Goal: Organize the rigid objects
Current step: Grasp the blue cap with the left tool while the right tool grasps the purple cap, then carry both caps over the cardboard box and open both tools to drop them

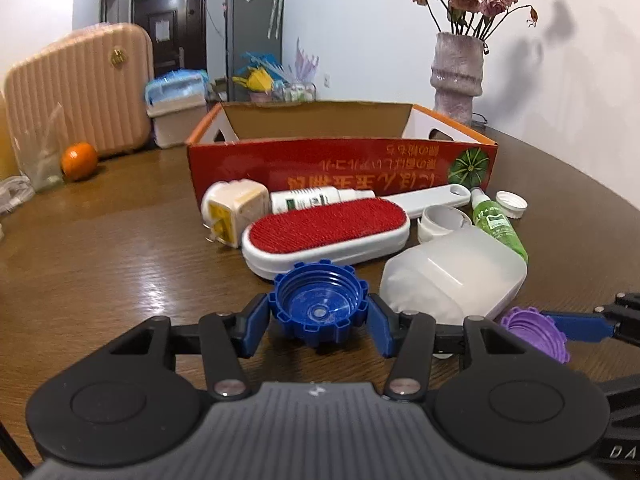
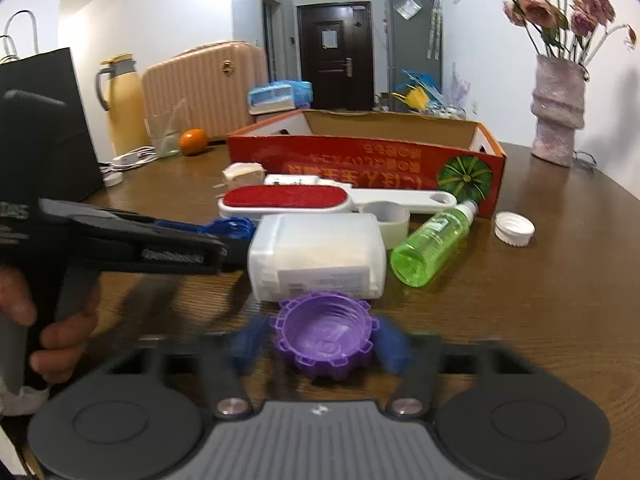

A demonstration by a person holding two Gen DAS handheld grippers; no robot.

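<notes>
Blue ridged plastic cap, open side up on the brown wooden tabletop, sits between the blue fingers of the left gripper, which are closed narrow against its two sides. Just to its right lies a purple ridged plastic cap, also open side up, flanked by the right gripper; its fingers are blurred but appear drawn in against the cap's sides. In the left wrist view the purple cap shows at the right edge with one finger of the right gripper touching it.

Just beyond both caps lies a translucent white plastic box on its side. To its right a green transparent spray bottle lies flat, nozzle pointing toward the red cardboard box. A white ridged screw cap sits apart further right. Behind the translucent box are a white ring of tape and a white lint brush with a red fabric pad, its handle reaching right. Past the brush lie a white tube-shaped bottle and a cream plug adapter, near the front wall of the red box, whose top is open.

A hand grips the left gripper's handle at the left edge of the right wrist view.
</notes>
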